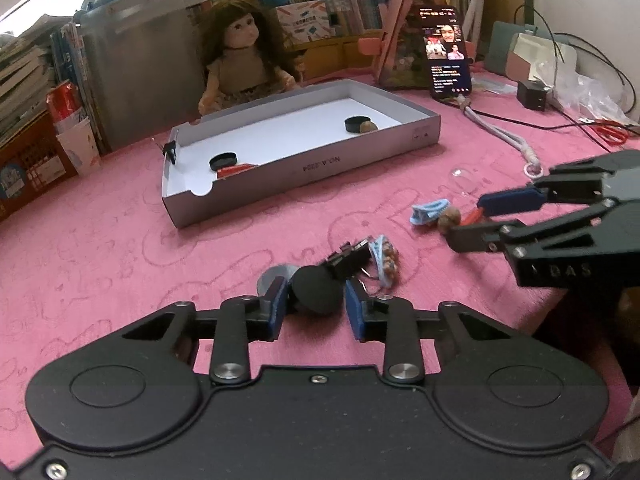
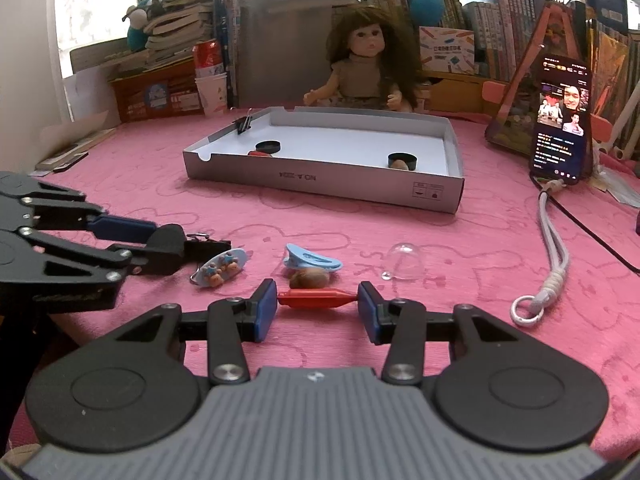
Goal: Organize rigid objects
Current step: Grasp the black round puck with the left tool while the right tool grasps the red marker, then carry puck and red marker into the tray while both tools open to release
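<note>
In the left wrist view my left gripper [image 1: 316,308] is shut on a black round cap [image 1: 316,286], one blue pad on each side; a grey disc [image 1: 272,274] lies just behind it. A black binder clip [image 1: 350,258] and a bear hair clip [image 1: 384,258] lie beyond it. My right gripper [image 2: 317,305] is shut on a red plastic piece [image 2: 312,298], held end to end just above the pink cloth. A brown nut [image 2: 308,279] and a blue hair clip [image 2: 310,260] lie right behind it. The grey box lid [image 2: 320,180] holds two black caps, a red piece and a nut.
A clear dome [image 2: 404,266] and a white lanyard [image 2: 552,256] lie to the right on the cloth. A phone [image 2: 562,120] stands at the back right, and cables and red scissors [image 1: 612,132] lie near it. A doll [image 2: 364,68], books and bins line the back.
</note>
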The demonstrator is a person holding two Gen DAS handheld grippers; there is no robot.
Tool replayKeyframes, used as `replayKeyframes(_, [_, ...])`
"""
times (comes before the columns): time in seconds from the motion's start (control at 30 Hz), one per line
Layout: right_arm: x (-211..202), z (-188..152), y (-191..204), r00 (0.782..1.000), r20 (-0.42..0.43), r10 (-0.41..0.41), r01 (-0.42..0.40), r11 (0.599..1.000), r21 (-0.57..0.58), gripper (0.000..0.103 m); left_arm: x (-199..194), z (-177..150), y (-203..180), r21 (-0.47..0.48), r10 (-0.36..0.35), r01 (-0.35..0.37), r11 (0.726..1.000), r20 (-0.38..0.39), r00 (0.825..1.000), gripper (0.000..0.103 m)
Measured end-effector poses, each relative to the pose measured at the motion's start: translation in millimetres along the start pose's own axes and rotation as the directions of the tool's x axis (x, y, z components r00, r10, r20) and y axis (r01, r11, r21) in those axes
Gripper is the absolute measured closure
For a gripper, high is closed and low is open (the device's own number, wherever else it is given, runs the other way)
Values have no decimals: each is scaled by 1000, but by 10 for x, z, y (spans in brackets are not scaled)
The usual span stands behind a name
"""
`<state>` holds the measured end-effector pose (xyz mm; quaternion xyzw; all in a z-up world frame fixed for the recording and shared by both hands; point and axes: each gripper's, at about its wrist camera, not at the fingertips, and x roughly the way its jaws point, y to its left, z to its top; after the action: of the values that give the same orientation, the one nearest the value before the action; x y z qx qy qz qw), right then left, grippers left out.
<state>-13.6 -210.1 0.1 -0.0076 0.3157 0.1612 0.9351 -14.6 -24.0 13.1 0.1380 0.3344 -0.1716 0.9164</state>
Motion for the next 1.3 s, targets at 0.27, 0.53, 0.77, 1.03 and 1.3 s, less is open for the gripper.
replayKeyframes(0.27, [14,-4,2,1000,-3,1,-1,1000,1,54,5,-48,-38,12,-9,9,1000,-12,1000,72])
replayKeyframes(0.53, [12,-5,3,1000,-1,-2,2,1000,0,54,46,-70,-96,33,16,-16,999,16,1000,71])
replayKeyframes(0.77, [12,2,7,1000,-1,-1,1,1000,-2,54,62,-73,-103,13,22,-22,1000,27,999,73])
replayKeyframes(1.03, [-9,77,-42,1000,11,-15,15,1000,11,54,5,59,21,-69,8,-6,998,31,999,73])
replayKeyframes(1.3, [18,218,-190,998,34,-46,44,996,78,54,34,184,145,-133,5,-1,991,32,999,73])
